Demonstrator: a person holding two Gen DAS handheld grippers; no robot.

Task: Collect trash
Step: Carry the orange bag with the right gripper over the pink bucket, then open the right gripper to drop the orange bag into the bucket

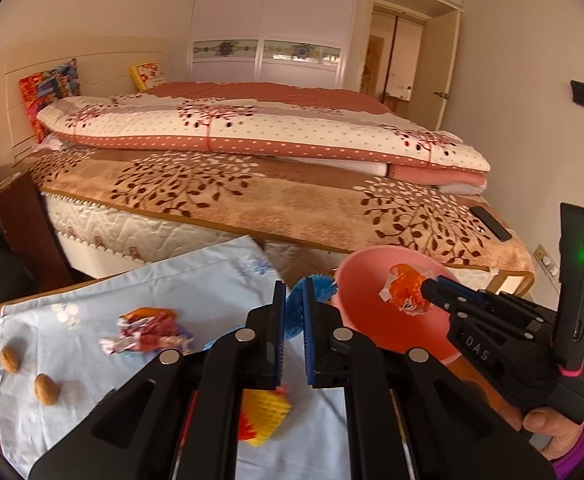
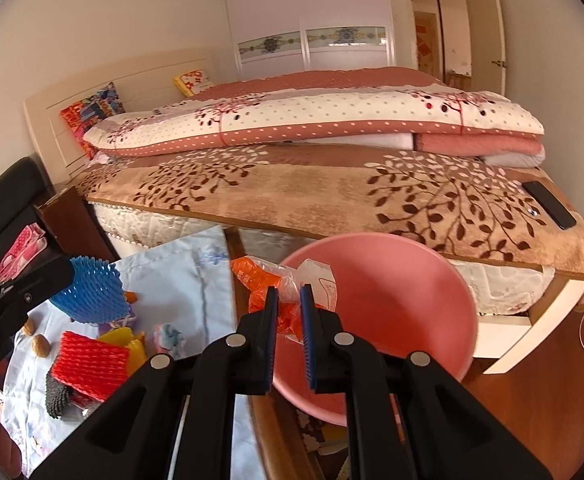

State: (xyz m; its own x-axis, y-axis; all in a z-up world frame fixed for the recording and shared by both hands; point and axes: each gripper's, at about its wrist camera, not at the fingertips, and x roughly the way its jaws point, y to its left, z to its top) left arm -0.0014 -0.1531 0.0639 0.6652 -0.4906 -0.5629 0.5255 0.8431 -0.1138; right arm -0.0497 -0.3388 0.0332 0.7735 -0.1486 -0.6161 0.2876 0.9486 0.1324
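Observation:
My left gripper [image 1: 295, 300] is shut on a blue foam net [image 1: 294, 320], held above the light blue cloth [image 1: 92, 320]; in the right wrist view the blue foam net [image 2: 92, 296] juts from the left gripper [image 2: 68, 276]. My right gripper [image 2: 289, 296] is shut on an orange and clear plastic wrapper [image 2: 260, 280] at the near left rim of the pink bowl [image 2: 404, 304]. From the left wrist view the right gripper [image 1: 428, 290] holds the wrapper [image 1: 404, 290] over the pink bowl [image 1: 372, 332].
On the cloth lie crumpled candy wrappers [image 1: 152, 330], two nuts [image 1: 46, 388], a red foam net [image 2: 88, 364], yellow foam [image 2: 126, 340] and a dark grey piece [image 2: 56, 396]. A bed [image 1: 292, 200] with a phone [image 1: 490, 222] stands behind the table. A person's hand [image 1: 540, 424] grips the right tool.

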